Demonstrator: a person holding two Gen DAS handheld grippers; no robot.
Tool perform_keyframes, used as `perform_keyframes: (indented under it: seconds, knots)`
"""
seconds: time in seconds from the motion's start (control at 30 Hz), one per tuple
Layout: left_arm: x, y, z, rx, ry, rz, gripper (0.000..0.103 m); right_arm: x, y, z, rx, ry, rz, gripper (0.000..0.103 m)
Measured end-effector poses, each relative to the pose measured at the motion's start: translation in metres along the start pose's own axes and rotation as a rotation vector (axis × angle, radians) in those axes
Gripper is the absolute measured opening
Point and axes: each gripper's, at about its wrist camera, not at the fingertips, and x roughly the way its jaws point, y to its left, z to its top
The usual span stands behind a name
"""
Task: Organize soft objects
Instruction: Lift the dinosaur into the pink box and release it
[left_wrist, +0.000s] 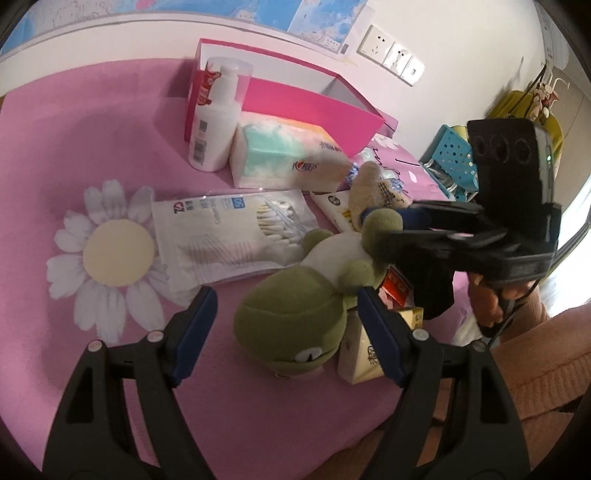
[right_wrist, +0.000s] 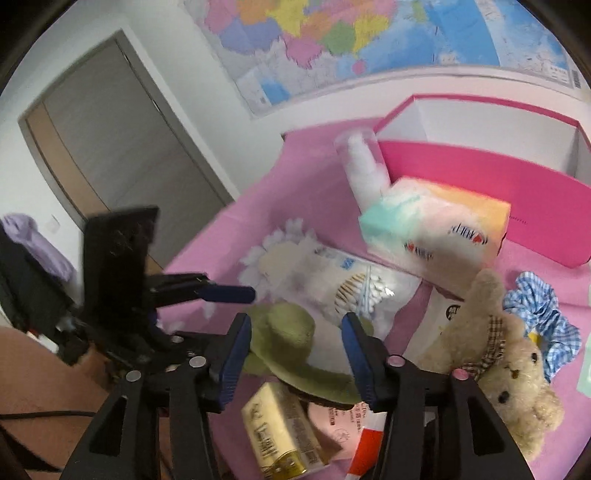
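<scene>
Your green frog plush (left_wrist: 295, 314) lies on the pink counter (left_wrist: 110, 147), in front of the open pink box (left_wrist: 303, 103). Close carelessly and you may pinch the yellow packet (right_wrist: 277, 428) beside the frog. Left hand-held gripper (left_wrist: 288, 325) stands wide, empty; right hand-held gripper (right_wrist: 295, 354) is part-open astride its leg, gripping nothing.

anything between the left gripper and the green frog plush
Nothing visible. The green frog plush lies directly in front of the open left gripper, partly between its fingers. The right gripper reaches the plush's far end, not in the way.
</scene>
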Motion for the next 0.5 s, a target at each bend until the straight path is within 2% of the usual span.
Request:
perform_keyframes:
  seconds: [0.03, 0.1, 0.2, 0.27, 0.37, 0.5]
  knots:
    - [0.002, 0.001, -0.001, -0.005, 0.009, -0.011, 0.079, 0.005, 0.0, 0.0, -0.001, 0.01, -0.003, 0.026]
    - [0.006, 0.002, -0.003, -0.019, 0.034, -0.046, 0.079, 0.005, -0.002, 0.0, 0.007, -0.009, -0.004, 0.022]
    - [0.008, 0.0, -0.001, -0.023, 0.04, -0.076, 0.079, -0.004, -0.004, 0.005, 0.019, -0.05, 0.009, 0.021]
    - [0.003, -0.004, 0.004, -0.011, 0.011, -0.094, 0.079, -0.013, -0.005, 0.009, 0.027, -0.085, 0.007, 0.02]
    - [-0.006, -0.012, 0.022, 0.018, -0.037, -0.106, 0.078, -0.032, -0.007, 0.019, 0.05, -0.144, 0.011, 0.02]
    - [-0.015, -0.019, 0.058, 0.046, -0.096, -0.094, 0.07, -0.054, -0.011, 0.038, 0.064, -0.227, 0.003, 0.02]
